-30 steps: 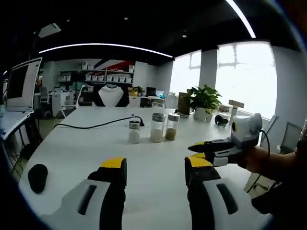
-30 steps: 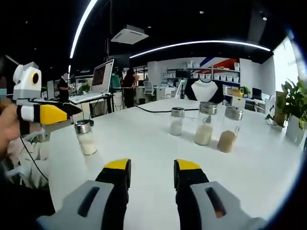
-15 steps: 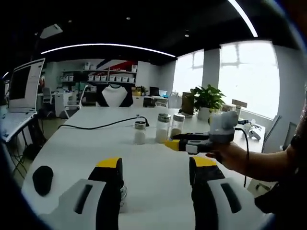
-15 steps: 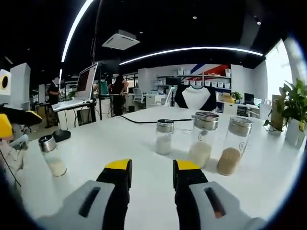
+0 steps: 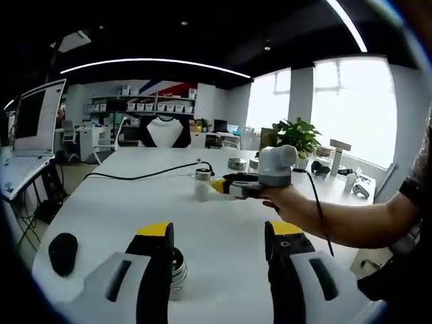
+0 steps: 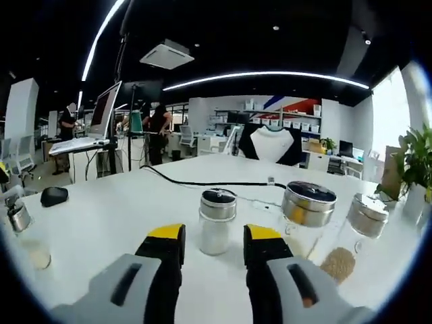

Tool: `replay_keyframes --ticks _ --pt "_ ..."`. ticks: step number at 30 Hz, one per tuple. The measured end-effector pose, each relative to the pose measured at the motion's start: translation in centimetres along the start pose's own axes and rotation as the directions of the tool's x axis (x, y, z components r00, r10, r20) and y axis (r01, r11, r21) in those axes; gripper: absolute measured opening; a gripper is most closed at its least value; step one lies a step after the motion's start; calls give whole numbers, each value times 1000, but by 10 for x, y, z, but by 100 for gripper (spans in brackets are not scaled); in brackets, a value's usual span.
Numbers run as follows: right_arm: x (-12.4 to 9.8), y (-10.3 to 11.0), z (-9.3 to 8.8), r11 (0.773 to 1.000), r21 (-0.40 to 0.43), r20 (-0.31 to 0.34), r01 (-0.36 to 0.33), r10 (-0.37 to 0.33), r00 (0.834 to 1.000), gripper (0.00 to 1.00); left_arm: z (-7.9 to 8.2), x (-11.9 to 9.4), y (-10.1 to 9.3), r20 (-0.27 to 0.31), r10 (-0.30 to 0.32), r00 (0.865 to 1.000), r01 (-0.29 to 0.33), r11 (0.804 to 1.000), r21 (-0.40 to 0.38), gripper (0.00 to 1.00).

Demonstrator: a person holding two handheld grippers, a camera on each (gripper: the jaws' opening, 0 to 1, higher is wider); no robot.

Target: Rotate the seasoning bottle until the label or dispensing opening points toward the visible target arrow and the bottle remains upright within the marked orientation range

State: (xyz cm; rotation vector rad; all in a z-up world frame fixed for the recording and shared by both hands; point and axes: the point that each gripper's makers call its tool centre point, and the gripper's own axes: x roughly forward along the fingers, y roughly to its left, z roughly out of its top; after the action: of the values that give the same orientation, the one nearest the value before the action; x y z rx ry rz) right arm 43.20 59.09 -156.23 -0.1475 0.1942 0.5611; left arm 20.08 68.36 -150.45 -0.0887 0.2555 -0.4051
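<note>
Right gripper [image 6: 212, 241] jaws spread, lined up on small clear glass shaker with metal cap, white powder [image 6: 217, 221]. Advice: centre body between jaws, pinch low, twist level. Left gripper [image 5: 219, 237] spread, empty.

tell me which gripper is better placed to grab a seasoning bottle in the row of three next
Right. The right gripper is open with the small white-filled bottle just beyond its jaws, roughly centred between them. The left gripper sits farther back, close to a separate bottle beside its left jaw.

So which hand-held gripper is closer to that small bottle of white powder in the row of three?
The right hand-held gripper, open just before the bottle. The left sits well back.
</note>
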Motion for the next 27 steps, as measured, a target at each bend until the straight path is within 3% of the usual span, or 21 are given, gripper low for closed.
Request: replay_keyframes --ticks 6,16,27 --pt "26 -6 6 1000 -6 -12 15 -15 1000 33 1 0 3 -7 5 1000 -5 1000 -3 56" --pt "45 -13 11 1000 -8 -21 24 -24 1000 33 5 -2 7 -4 7 1000 -7 1000 -9 56" --pt "55 -8 9 1000 -23 -38 -1 0 999 29 6 -7 11 -7 18 1000 -18 1000 -8 54"
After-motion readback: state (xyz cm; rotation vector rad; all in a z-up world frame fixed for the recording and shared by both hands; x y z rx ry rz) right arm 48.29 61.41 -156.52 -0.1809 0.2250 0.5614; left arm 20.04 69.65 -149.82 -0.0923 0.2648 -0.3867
